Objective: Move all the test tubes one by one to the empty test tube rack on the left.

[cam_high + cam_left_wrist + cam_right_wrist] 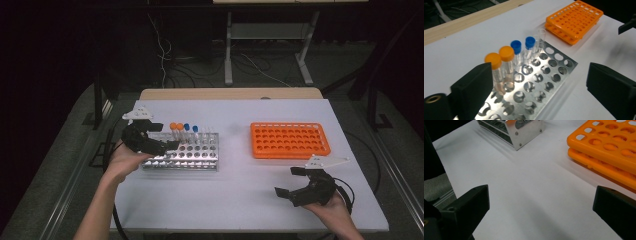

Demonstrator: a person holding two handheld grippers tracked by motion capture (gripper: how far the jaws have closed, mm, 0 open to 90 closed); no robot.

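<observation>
— Looking at the left gripper, are its black jaws spread or closed?

— Spread wide, with nothing between them. They hang over the left end of the shiny perforated metal tube rack, and in the left gripper view one jaw sits just beside the two orange-capped clear tubes.

— What else stands in that rack?

— To the right of the orange caps, two blue-capped clear tubes, then a pair of uncapped clear tubes, all upright along the far row. The nearer holes hold nothing.

— And the right gripper?

— Its jaws are wide apart too, holding nothing, hovering low over bare tabletop at the near right. In its own view the white table lies between the jaws, with a corner of the metal rack far left and the orange plastic rack far right.

— Where does the orange one sit overall?

— Right of the metal rack, well apart from it, its holes unfilled. The right gripper is nearer than it, the person's hand behind the gripper at the table's near edge.
</observation>
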